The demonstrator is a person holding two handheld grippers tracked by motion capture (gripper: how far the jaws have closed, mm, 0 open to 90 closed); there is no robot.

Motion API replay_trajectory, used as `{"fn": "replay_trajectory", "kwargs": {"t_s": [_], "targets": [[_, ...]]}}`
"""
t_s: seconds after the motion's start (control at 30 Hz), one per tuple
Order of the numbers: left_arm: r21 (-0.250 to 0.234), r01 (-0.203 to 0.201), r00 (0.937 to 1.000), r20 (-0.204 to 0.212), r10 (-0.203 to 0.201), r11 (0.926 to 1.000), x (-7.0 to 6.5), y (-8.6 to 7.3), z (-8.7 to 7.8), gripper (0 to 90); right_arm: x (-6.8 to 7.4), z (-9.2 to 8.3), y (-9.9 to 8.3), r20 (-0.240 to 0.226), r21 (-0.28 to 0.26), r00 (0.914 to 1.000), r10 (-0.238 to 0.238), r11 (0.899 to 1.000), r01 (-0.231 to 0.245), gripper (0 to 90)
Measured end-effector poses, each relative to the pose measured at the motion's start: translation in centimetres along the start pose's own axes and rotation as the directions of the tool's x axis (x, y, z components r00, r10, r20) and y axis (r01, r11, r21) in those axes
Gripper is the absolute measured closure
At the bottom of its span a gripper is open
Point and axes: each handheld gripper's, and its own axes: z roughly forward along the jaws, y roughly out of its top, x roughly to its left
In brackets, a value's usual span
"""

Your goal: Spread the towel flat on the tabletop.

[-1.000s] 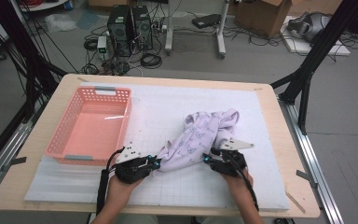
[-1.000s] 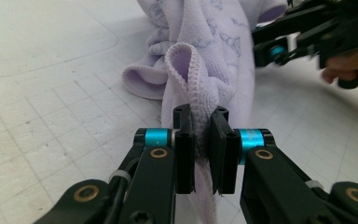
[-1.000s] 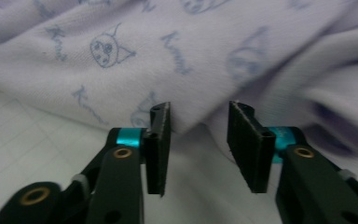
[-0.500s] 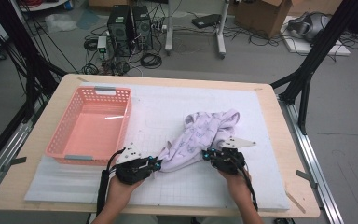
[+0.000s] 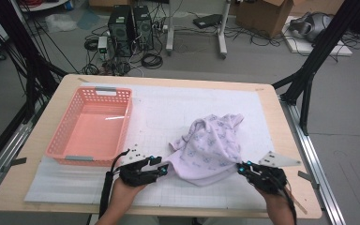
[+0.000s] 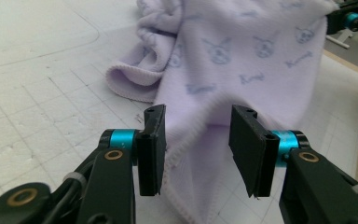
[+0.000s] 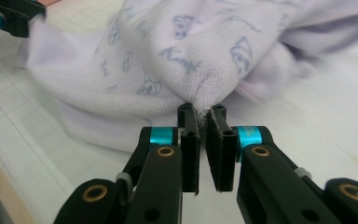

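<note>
Dragged rightward by the clamped right gripper (image 7: 203, 122), the lilac towel (image 5: 211, 147) stretches — left gripper (image 6: 198, 140) jaws have just been opening, hem loose between them, so regripping comes next.

A light wooden table (image 5: 281, 122), covered by a white gridded foam mat (image 5: 178, 108), stands on a grey concrete floor (image 5: 347, 117) under even, soft light. Beyond its far edge sit two black computer towers (image 5: 131, 23) among tangled black cables (image 5: 152, 58), with brown cardboard boxes (image 5: 262, 16) near them. Black metal frame struts (image 5: 318, 51) rise at both sides.
</note>
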Motion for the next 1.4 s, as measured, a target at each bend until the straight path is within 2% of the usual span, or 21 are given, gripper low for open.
{"fn": "replay_trajectory", "kwargs": {"t_s": [0.03,0.07,0.1,0.17,0.27,0.3,0.4,0.43,0.57,0.63,0.7,0.83,0.97,1.03,1.07,1.1,1.13,1.2,1.33,1.37,1.4], "targets": [[0.001,0.001,1.0000,0.000,-0.001,1.0000,0.0,0.0,0.0,55.8,-0.3,-0.8,-0.3,0.014,-0.001,0.9998,0.012,1.000,-0.012,84.3],[0.002,0.000,1.0000,-0.001,0.000,1.0000,0.0,0.0,0.0,55.5,-0.8,-2.3,-0.8,0.051,0.011,0.9985,0.018,1.000,-0.018,84.3],[0.006,-0.002,1.0000,-0.002,0.002,1.0000,0.0,0.0,0.1,55.5,-0.8,-2.3,-0.8,0.051,0.011,0.9985,0.018,1.000,-0.018,84.3],[0.012,-0.003,1.0000,-0.004,0.003,0.9999,0.0,0.0,0.1,55.0,-1.0,-4.1,-1.3,0.108,0.035,0.9939,0.020,0.999,-0.024,83.8],[0.010,-0.002,1.0000,-0.007,0.002,1.0000,0.0,0.0,0.2,54.6,-0.9,-4.9,-1.5,0.118,0.024,0.9926,0.030,0.999,-0.033,81.2],[0.005,-0.001,1.0000,-0.008,0.001,1.0000,0.0,0.0,0.2,54.6,-0.9,-4.9,-1.5,0.118,0.024,0.9926,0.030,0.999,-0.033,81.2],[-0.003,-0.006,0.9998,-0.018,0.005,1.0000,-0.1,0.1,0.0,54.0,-0.9,-4.8,-1.1,0.117,-0.015,0.9922,0.043,0.999,-0.042,72.0],[-0.005,-0.004,0.9998,-0.019,0.004,1.0000,-0.1,0.1,0.0,53.5,-1.0,-4.6,-0.8,0.122,-0.036,0.9909,0.058,0.998,-0.054,65.3],[-0.011,0.004,0.9994,-0.033,-0.005,0.9999,0.2,0.3,-0.1,51.5,-1.3,-3.7,-0.5,0.145,-0.054,0.9868,0.073,0.996,-0.066,56.0],[-0.014,0.009,0.9992,-0.039,-0.009,0.9999,0.4,0.4,-0.1,49.7,-1.5,-3.3,-0.1,0.150,-0.071,0.9846,0.089,0.994,-0.079,54.2],[-0.012,0.012,0.9990,-0.043,-0.013,0.9999,0.5,0.6,0.0,47.8,-1.7,-3.3,0.8,0.159,-0.125,0.9822,0.099,0.989,-0.080,52.4],[0.001,0.020,0.9990,-0.039,-0.020,0.9998,0.8,1.2,0.9,46.0,-2.1,-3.3,2.0,0.174,-0.137,0.9799,0.097,0.988,-0.073,51.3],[0.026,0.038,0.9987,-0.036,-0.037,0.9990,1.0,2.3,2.8,43.8,-3.5,-1.4,2.7,0.163,-0.090,0.9797,0.116,0.991,-0.103,49.6],[0.056,0.026,0.9983,-0.053,-0.023,0.9981,1.1,2.9,4.3,42.7,-4.1,0.2,2.6,0.161,-0.062,0.9782,0.131,0.991,-0.122,48.7],[0.069,0.018,0.9978,-0.065,-0.014,0.9974,1.1,3.1,5.0,42.0,-4.6,2.1,2.3,0.143,-0.028,0.9766,0.161,0.987,-0.159,47.2],[0.116,0.005,0.9970,-0.078,0.004,0.9933,1.2,3.6,6.5,41.1,-4.8,3.2,2.1,0.137,0.001,0.9775,0.161,0.987,-0.162,47.2],[0.116,0.005,0.9970,-0.078,0.004,0.9933,1.2,3.6,6.5,41.1,-4.8,3.2,2.1,0.137,0.001,0.9775,0.161,0.987,-0.162,47.2],[0.161,-0.016,0.9952,-0.092,0.031,0.9868,1.4,3.9,7.8,41.1,-5.0,5.0,1.6,0.126,0.059,0.9802,0.152,0.985,-0.161,48.5],[0.221,-0.027,0.9926,-0.110,0.053,0.9748,1.4,4.0,9.7,42.5,-4.9,7.0,1.0,0.072,0.150,0.9902,0.120,0.980,-0.129,69.3],[0.219,-0.051,0.9889,-0.126,0.080,0.9743,1.2,4.0,9.9,45.6,-4.8,7.1,0.9,0.061,0.157,0.9917,0.113,0.980,-0.122,73.3],[0.227,-0.075,0.9848,-0.136,0.108,0.9711,1.0,4.0,10.0,53.0,-4.7,7.0,0.8,0.050,0.161,0.9933,0.104,0.981,-0.111,75.4]]}}
